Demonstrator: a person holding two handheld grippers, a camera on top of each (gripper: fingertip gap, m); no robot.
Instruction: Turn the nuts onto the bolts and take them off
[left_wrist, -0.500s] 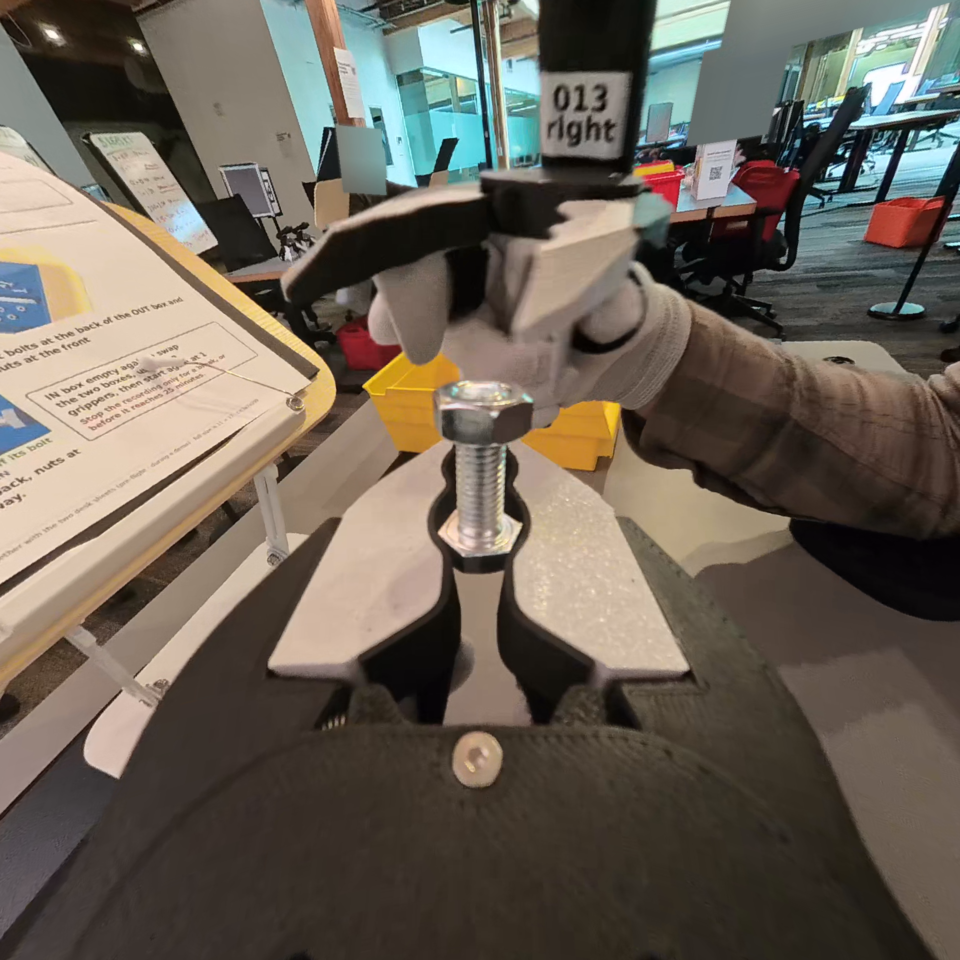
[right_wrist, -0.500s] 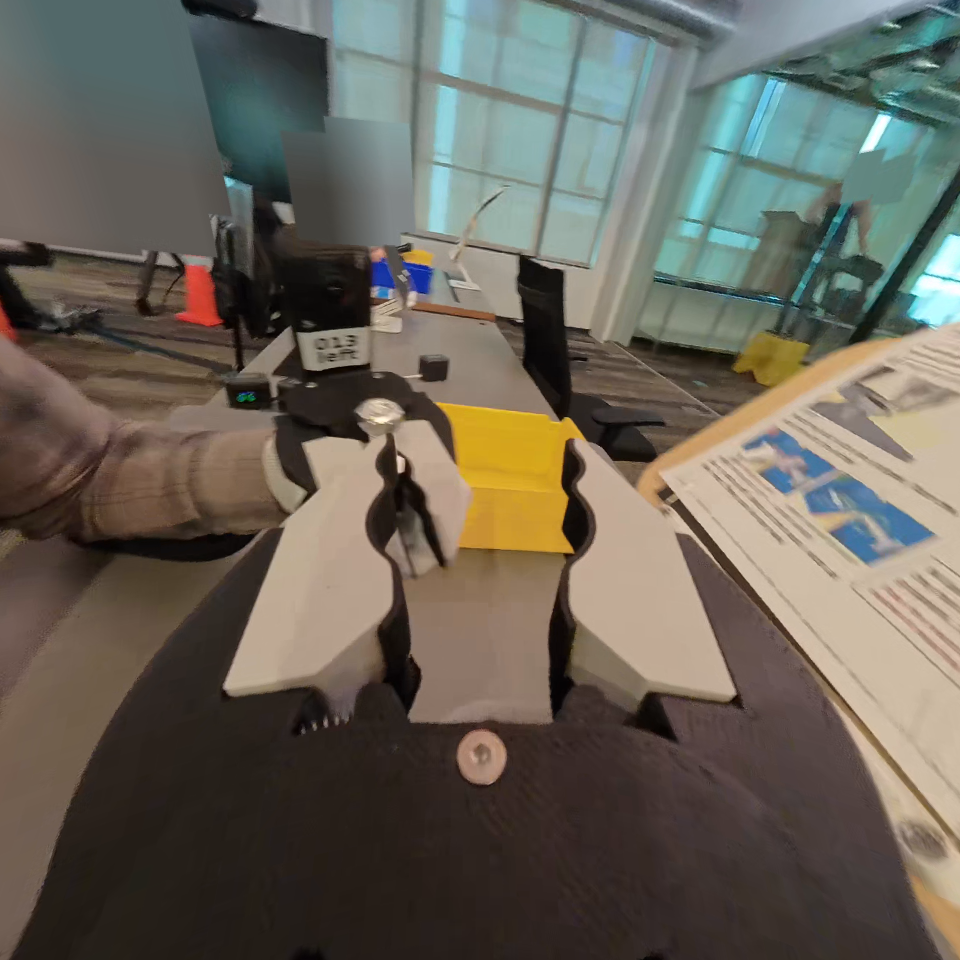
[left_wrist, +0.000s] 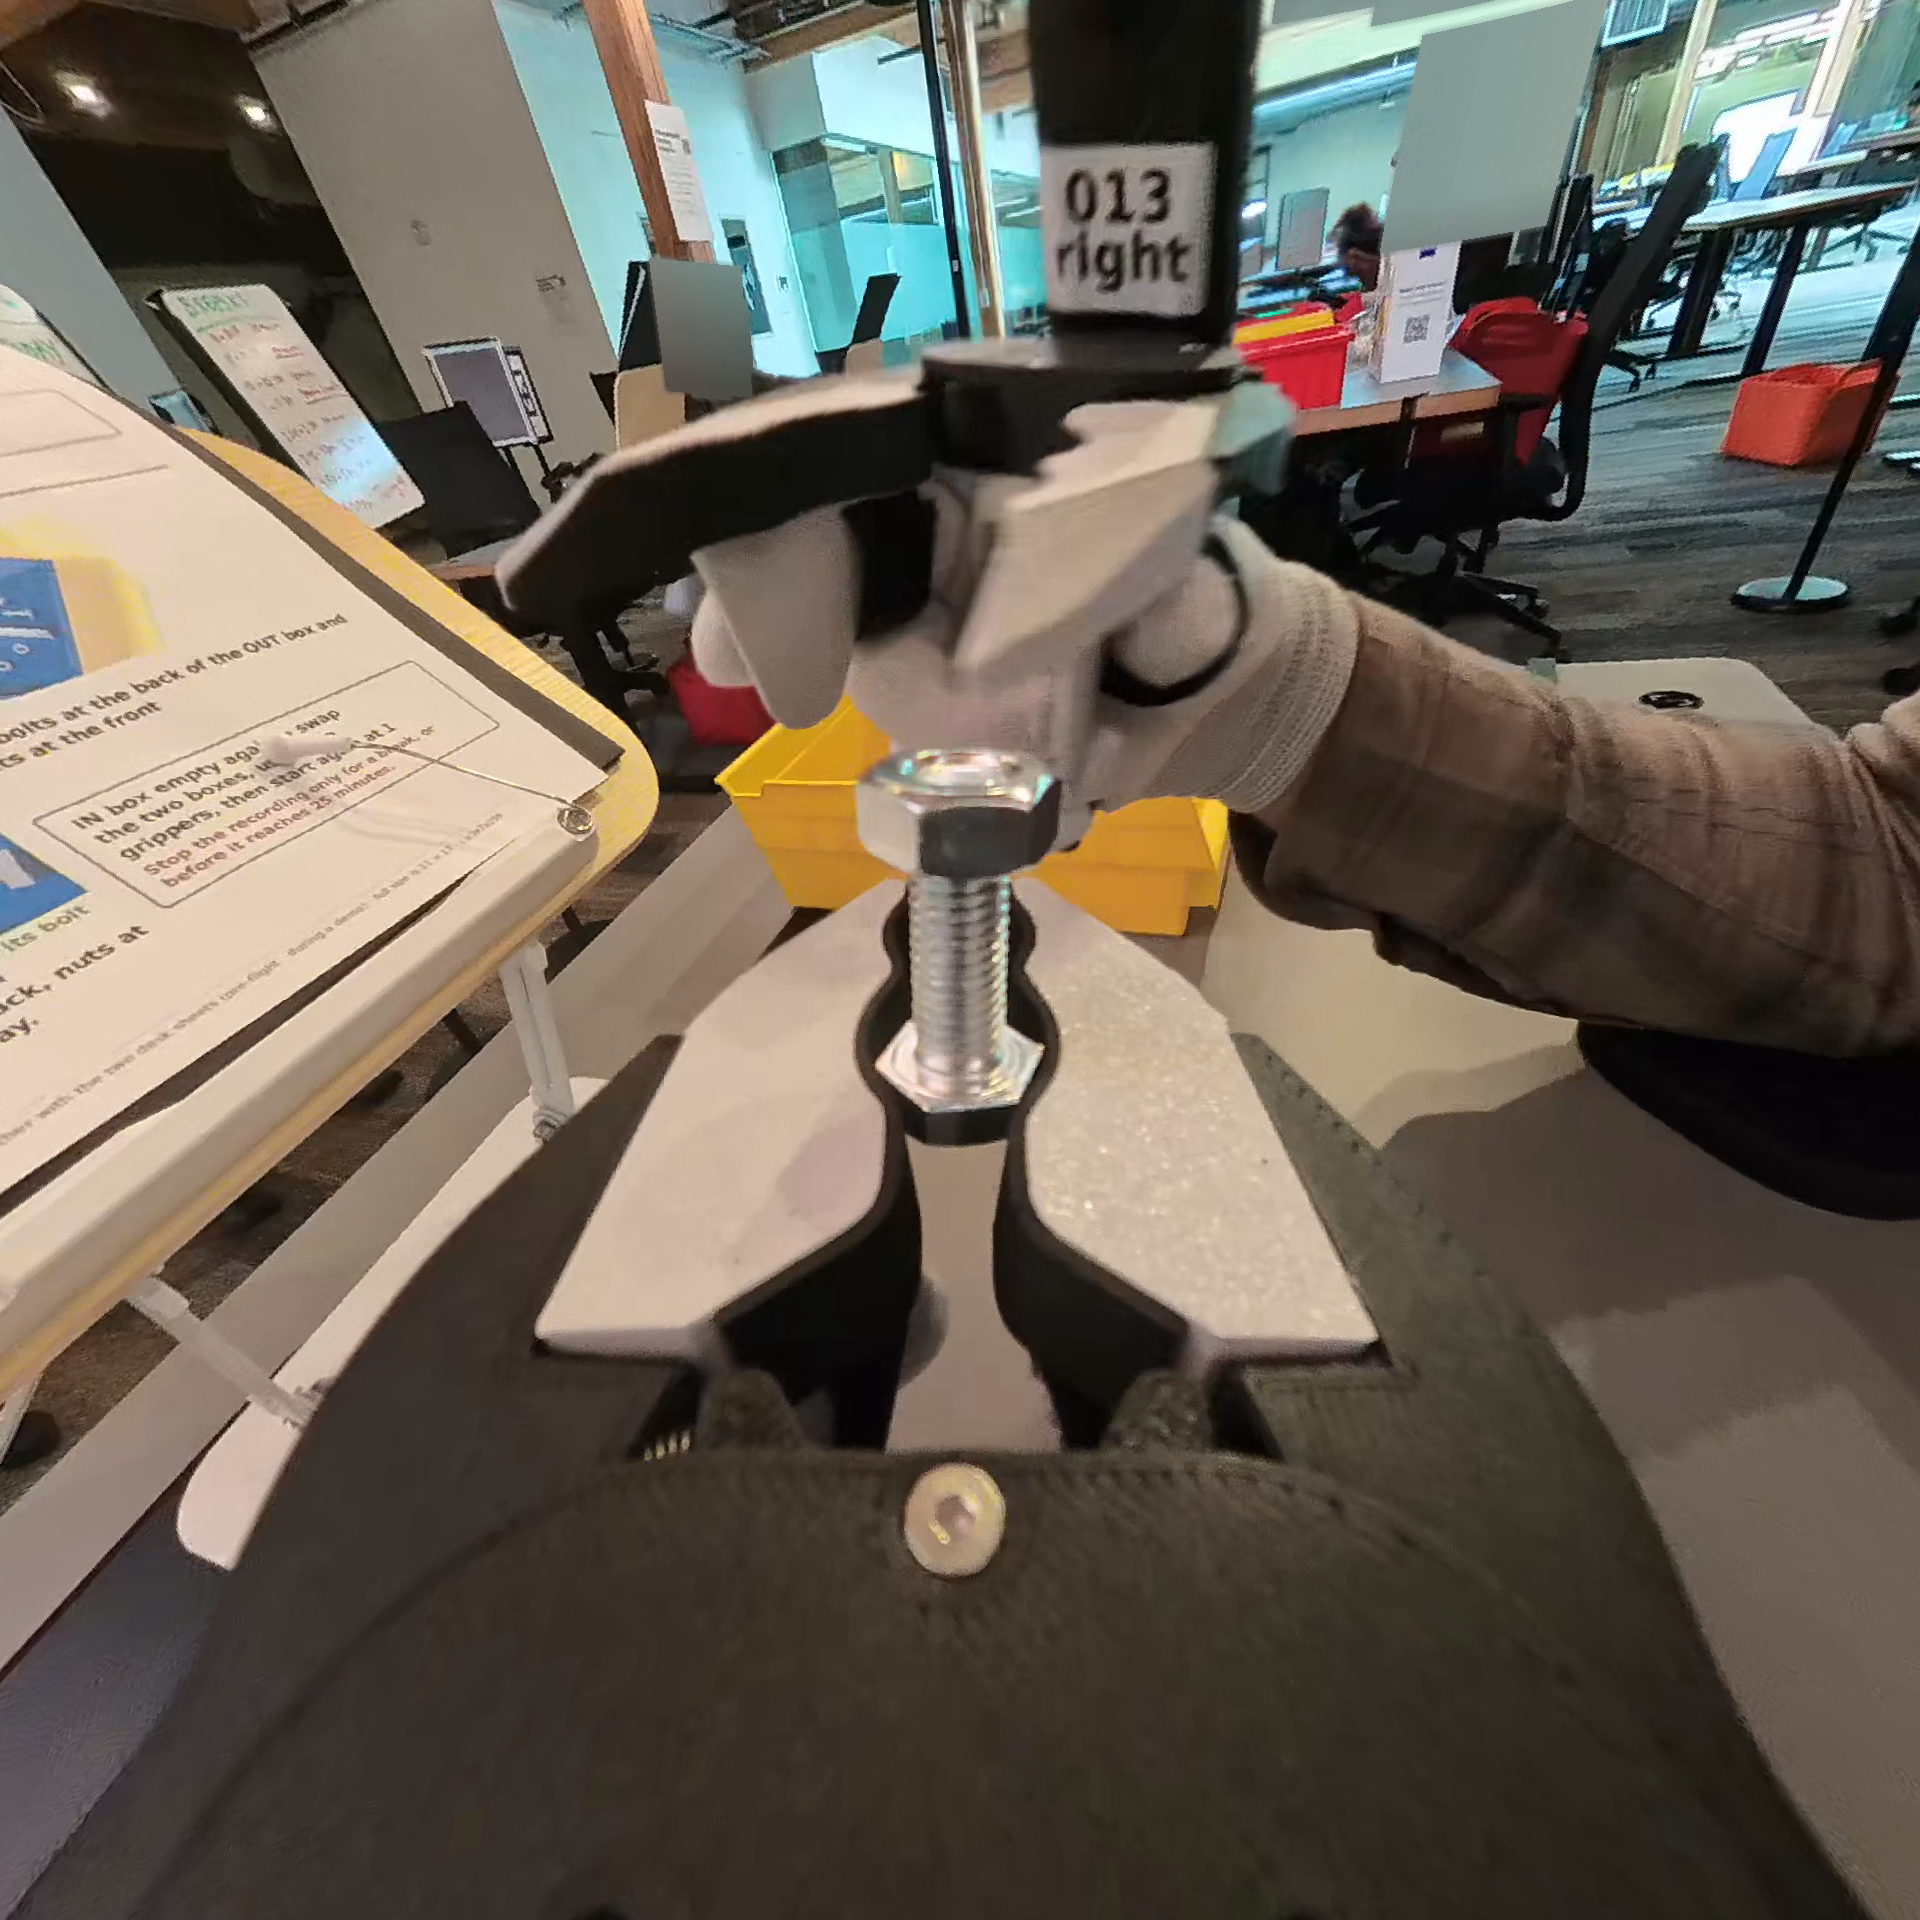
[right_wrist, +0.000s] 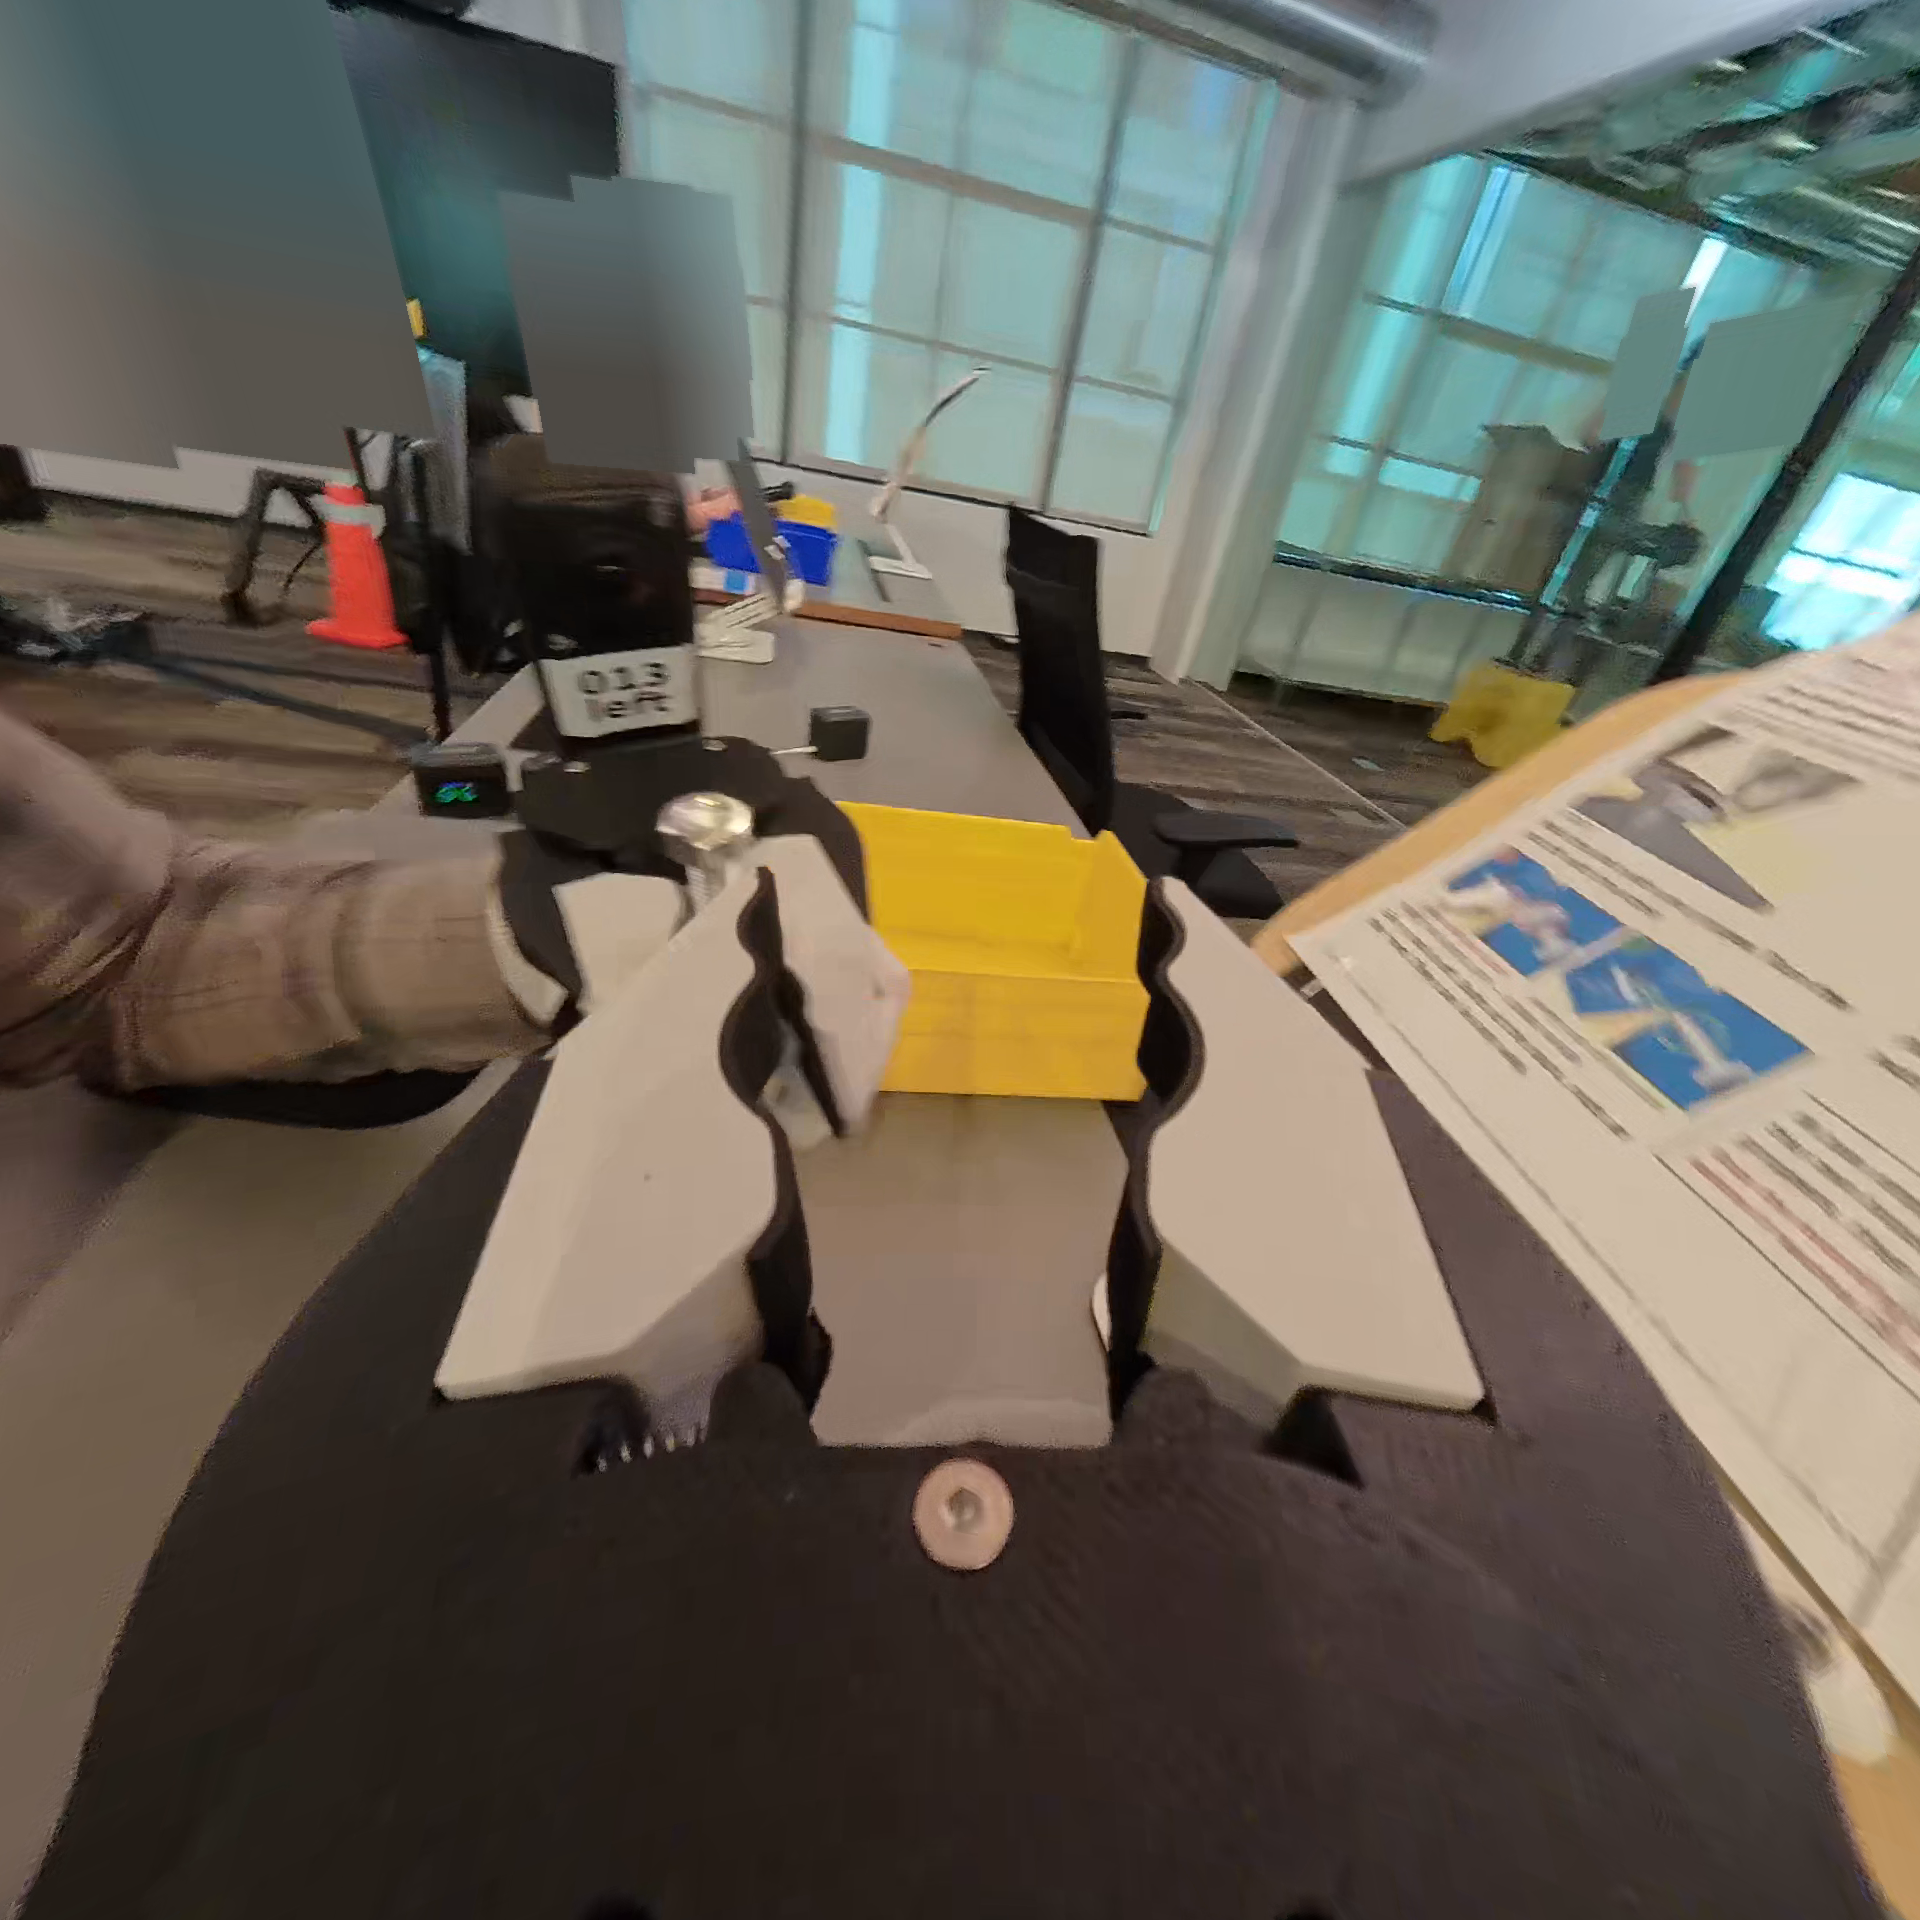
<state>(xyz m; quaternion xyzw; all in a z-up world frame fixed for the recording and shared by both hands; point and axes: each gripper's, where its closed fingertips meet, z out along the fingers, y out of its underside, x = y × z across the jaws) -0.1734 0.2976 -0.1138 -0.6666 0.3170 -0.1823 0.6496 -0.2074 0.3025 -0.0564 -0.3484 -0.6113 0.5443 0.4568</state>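
A silver hex bolt (left_wrist: 958, 914) stands upright, head up, with a hex nut (left_wrist: 958, 1070) low on its thread. My left gripper (left_wrist: 958, 1049) is shut on the nut, which sits in the notch between its grey fingers. My right gripper (left_wrist: 894, 561), held by a gloved hand (left_wrist: 1226, 707), hovers just behind and above the bolt head, open and empty. In the right wrist view my right gripper (right_wrist: 951, 904) is open, and the left gripper (right_wrist: 727, 956) with the bolt head (right_wrist: 704, 821) shows beside its left finger (right_wrist: 644, 1091).
Yellow bins (left_wrist: 1122, 862) stand on the grey table (left_wrist: 1714, 1351) behind the bolt; one also shows in the right wrist view (right_wrist: 997, 956). A tilted instruction board (left_wrist: 208, 779) stands at the left, also in the right wrist view (right_wrist: 1662, 987). Office chairs and desks lie beyond. The left gripper's tips are roughly 6 cm from the right gripper's.
Almost nothing: the right gripper has shifted slightly sideways near the bolt head. The left gripper holds the nut and bolt still.
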